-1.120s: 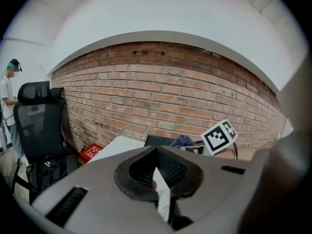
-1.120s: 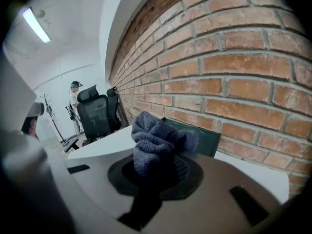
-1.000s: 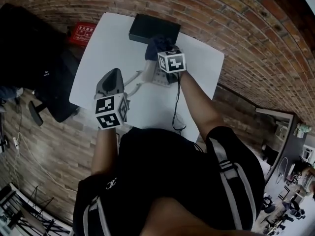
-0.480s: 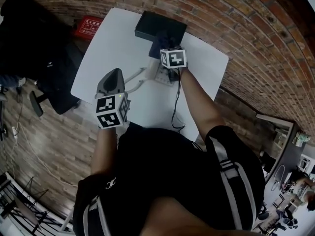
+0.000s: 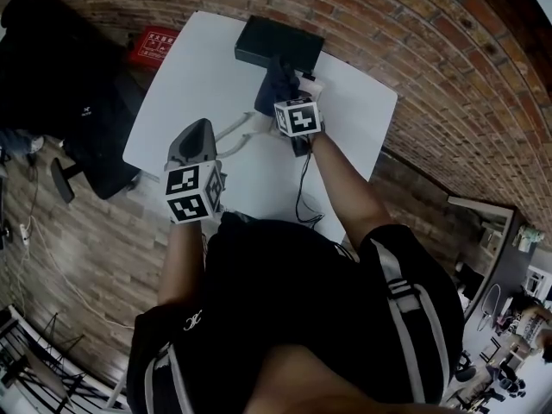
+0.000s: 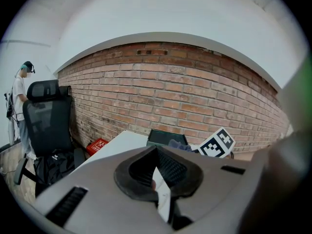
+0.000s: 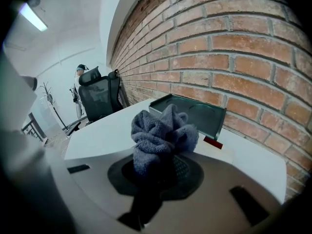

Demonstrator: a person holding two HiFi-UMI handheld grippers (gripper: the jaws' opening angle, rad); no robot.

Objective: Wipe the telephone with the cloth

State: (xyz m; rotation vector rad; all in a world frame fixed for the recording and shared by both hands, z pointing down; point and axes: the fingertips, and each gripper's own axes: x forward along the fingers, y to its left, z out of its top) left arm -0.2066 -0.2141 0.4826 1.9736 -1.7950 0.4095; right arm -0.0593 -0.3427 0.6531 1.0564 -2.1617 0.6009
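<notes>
The pale telephone (image 5: 308, 84) lies on the white table (image 5: 190, 67), mostly hidden under my right gripper (image 5: 285, 93) and its marker cube. That gripper is shut on a bunched blue-grey cloth (image 5: 277, 79), which rests on top of the telephone. The right gripper view shows the cloth (image 7: 163, 130) between the pads, with the cream telephone body (image 7: 231, 155) and a small red part (image 7: 213, 143) behind it. My left gripper (image 5: 200, 128) hovers near the table's left side, apart from the telephone. Its jaws stand nearly together on a thin white strip (image 6: 163, 199).
A black tray (image 5: 278, 41) stands at the far end of the table against the brick wall. A black cord (image 5: 302, 188) runs from the telephone to the near edge. A black office chair (image 5: 78, 110) and a red box (image 5: 153, 41) are left of the table.
My right gripper has slid the cloth a short way over the telephone, away and then back toward me. The left gripper has stayed where it was.
</notes>
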